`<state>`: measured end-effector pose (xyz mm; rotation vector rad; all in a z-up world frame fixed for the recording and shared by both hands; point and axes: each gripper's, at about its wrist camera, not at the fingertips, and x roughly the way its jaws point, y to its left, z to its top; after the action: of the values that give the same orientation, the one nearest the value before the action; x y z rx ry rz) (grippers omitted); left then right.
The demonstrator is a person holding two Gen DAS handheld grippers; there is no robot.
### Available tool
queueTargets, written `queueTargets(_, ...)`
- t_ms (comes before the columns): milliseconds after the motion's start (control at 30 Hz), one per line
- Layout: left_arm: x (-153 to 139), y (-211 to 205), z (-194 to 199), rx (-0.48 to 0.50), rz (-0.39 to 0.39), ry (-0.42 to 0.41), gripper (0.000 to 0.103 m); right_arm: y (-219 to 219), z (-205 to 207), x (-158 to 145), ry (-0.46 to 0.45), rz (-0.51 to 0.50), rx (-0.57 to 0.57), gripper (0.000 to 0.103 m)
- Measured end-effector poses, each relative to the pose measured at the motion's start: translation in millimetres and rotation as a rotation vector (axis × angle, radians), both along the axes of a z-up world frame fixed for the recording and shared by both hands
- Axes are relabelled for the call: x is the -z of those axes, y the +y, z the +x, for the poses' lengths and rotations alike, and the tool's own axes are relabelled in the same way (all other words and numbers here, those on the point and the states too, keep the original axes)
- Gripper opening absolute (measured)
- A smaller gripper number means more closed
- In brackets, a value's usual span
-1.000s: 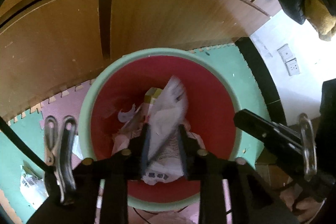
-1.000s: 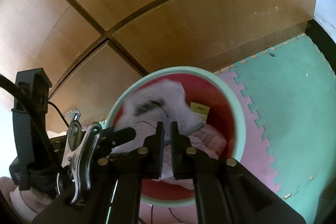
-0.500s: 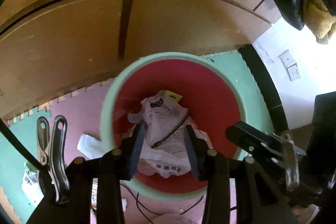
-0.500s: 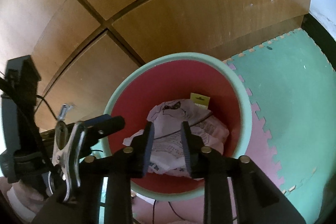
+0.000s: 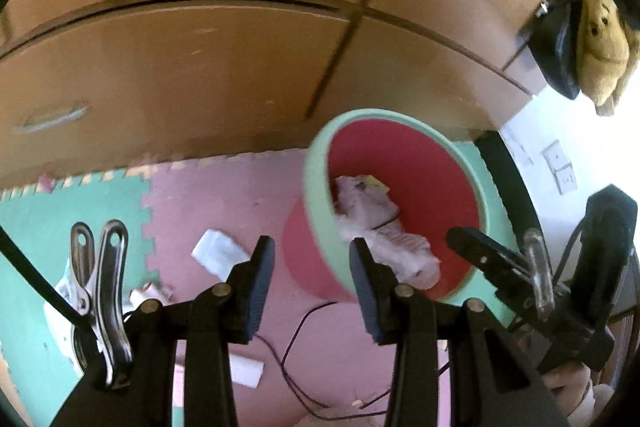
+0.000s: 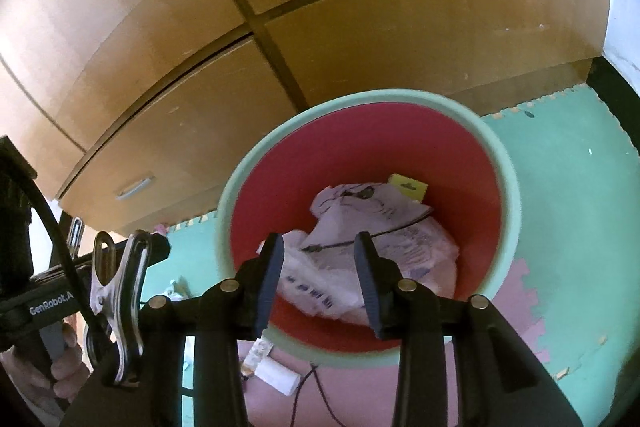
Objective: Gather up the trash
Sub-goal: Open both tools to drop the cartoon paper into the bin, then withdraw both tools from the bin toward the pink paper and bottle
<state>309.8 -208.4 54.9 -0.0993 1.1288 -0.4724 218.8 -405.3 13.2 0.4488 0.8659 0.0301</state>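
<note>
Both grippers, left and right, now stand partly open and empty; the right's jaws have just been opening. Paper wad now lies in the bin. Left has swung toward scraps on the near-left mat, likely next.

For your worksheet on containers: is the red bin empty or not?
Not empty: crumpled white paper lies inside the red bin.
</note>
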Motion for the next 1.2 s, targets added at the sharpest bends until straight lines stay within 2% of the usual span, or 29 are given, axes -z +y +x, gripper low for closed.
queueTargets(433,5.4,103.1,-84.3,-0.188,0.028,-0.021,0.041,48.6,-64.7,-3.8,-0.089,-0.029,-0.082,0.038)
queueTargets(733,1.2,163.0,-150.8,-0.284,0.037,-0.023,0.041,81.1,-107.2,0.0,-0.094,-0.068,-0.16,0.038)
queueTargets(967,-11.9,199.4,-181.2,-0.319,0.057,-0.033,0.041,102.9,-132.1,1.8,-0.09,-0.087,-0.206,0.038)
queueTargets(1200,-0.3,242.2,-200.3,-0.401,0.101,0.0,0.041,119.8,-142.7,12.4,-0.057,-0.093,-0.253,0.038)
